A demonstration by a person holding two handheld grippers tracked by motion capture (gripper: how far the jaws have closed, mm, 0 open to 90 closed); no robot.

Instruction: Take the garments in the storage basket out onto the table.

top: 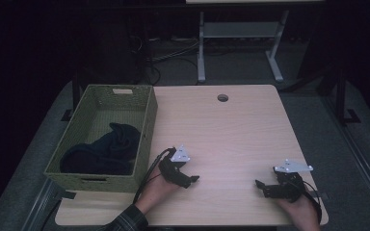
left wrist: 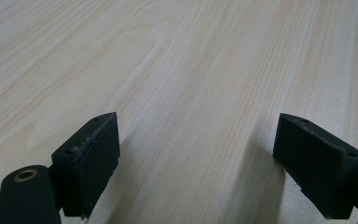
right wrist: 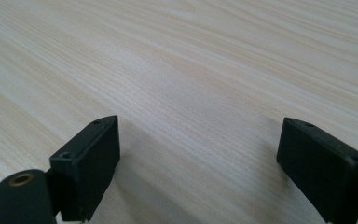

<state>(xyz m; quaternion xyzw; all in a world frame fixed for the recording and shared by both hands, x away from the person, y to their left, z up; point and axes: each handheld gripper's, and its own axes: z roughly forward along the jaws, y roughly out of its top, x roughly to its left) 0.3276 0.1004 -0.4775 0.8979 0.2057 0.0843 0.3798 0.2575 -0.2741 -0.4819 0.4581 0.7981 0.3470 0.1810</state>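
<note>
A light wood table (top: 231, 130) fills the middle of the high view. My left gripper (top: 189, 180) rests low over its near left part, beside the basket, pointing right; its jaws stand wide apart with only bare wood between them (left wrist: 196, 158). My right gripper (top: 262, 188) sits near the table's front right, pointing left, open as well, with nothing but wood grain between its fingers (right wrist: 198, 163). A green woven basket (top: 147, 139) stands at the left edge of the table and holds a dark blue cloth (top: 103, 151).
A round cable hole (top: 222, 97) lies near the table's far edge. Beyond the table stand the white legs of another desk (top: 201, 53) with cables on the dark floor. Each gripper trails a black cable (top: 147, 178).
</note>
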